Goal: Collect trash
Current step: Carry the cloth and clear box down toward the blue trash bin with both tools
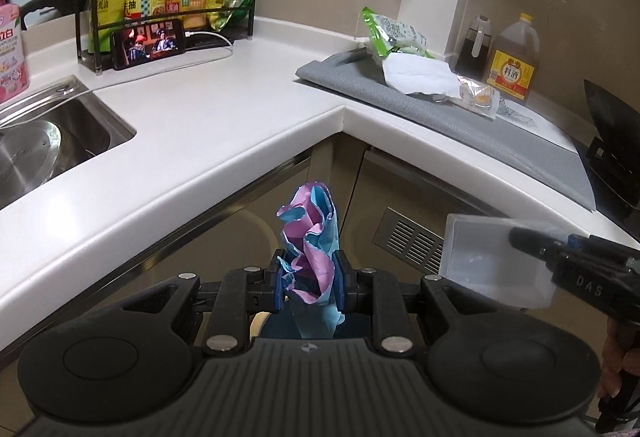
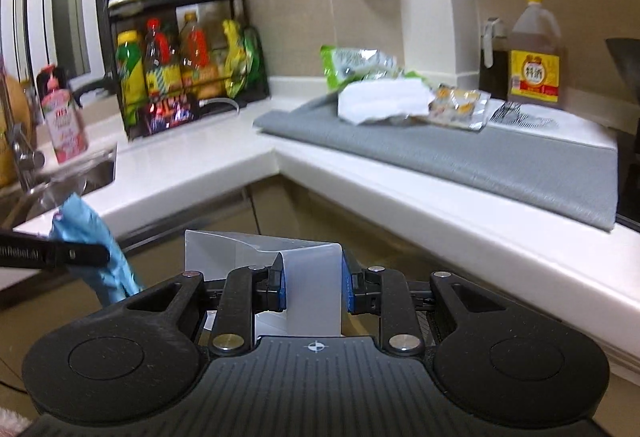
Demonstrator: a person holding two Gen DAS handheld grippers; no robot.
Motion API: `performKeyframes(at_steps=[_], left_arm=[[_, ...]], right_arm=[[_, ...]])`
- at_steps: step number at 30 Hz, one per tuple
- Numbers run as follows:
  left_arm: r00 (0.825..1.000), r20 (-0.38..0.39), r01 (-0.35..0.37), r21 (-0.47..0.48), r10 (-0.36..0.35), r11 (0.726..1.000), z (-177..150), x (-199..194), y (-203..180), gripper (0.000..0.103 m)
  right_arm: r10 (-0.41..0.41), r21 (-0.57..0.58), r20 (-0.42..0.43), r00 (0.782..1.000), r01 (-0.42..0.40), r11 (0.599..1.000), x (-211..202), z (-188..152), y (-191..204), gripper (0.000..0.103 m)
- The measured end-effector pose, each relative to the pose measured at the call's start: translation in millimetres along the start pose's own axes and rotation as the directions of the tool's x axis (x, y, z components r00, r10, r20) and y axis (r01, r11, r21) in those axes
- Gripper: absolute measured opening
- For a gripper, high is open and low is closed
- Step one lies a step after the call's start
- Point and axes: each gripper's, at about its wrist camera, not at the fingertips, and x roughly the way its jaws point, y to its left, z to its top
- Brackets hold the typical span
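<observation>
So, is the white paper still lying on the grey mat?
Yes, the white paper lies on the grey mat beside the green packet.

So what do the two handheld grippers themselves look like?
Both are matte black. The left gripper and right gripper have blue finger pads, silver pivot screws, a ribbed base with two round discs and a small crosshair mark. Seen side-on, one reads "DAS".

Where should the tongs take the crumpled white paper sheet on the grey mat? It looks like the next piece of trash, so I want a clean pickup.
Probably the raised, creased front edge of the crumpled white paper sheet, approached from the open counter side. It lies loosely on the grey mat, with the green snack bag behind and the clear wrapper beside it.
</observation>
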Motion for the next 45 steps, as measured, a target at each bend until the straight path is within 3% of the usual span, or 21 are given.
performKeyframes(at_steps=[20, 35, 45], left_arm=[[0.999, -0.031, -0.004, 0.067, 0.007, 0.998, 5.3, 20.9, -10.8, 0.025], [0.987, -0.162, 0.002, 0.064, 0.009, 0.998, -4.6, 72.4, -9.4, 0.025], [0.969, -0.248, 0.004, 0.064, 0.012, 0.998, -18.4, 108.8, -6.5, 0.025]], right_arm=[[-0.013, -0.052, -0.053, 0.998, 0.01, 0.999, 18.7, -3.8, 5.7, 0.027], [-0.012, -0.091, -0.159, 0.987, -0.002, 0.996, 60.6, -24.5, 10.1, 0.027], [-0.028, -0.124, -0.273, 0.962, -0.006, 0.992, 99.0, -46.6, 9.8, 0.027]])
